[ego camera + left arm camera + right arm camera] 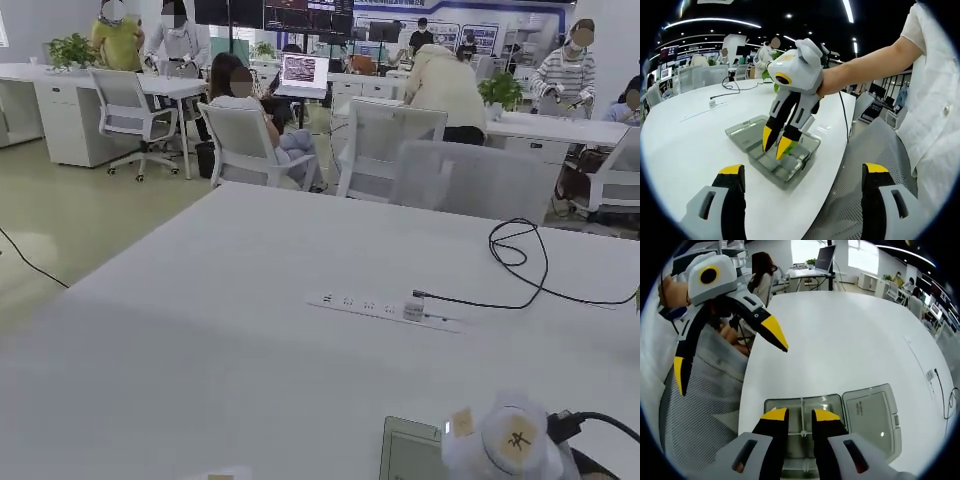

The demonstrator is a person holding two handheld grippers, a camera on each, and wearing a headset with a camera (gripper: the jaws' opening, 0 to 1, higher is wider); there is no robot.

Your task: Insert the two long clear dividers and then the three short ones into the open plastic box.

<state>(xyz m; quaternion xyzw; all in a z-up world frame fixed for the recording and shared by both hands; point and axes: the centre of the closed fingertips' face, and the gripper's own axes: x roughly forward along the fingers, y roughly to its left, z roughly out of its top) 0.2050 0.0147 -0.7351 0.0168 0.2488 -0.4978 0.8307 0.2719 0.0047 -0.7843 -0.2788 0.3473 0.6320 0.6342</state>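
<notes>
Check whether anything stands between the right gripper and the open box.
Nothing visible does. The right gripper hangs directly over the open box, tips close to it; the left gripper is off to the side.

The clear plastic box (825,402) lay open near the desk (850,340) edge, with its lid (872,417) flat at 3 o'clock. One clear divider (801,412) stood upright across the middle of the box.

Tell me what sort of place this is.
Probably an open-plan office or shared workroom. The head view shows rows of white desks, swivel chairs pulled up to them, and an open laptop on one of them.
</notes>
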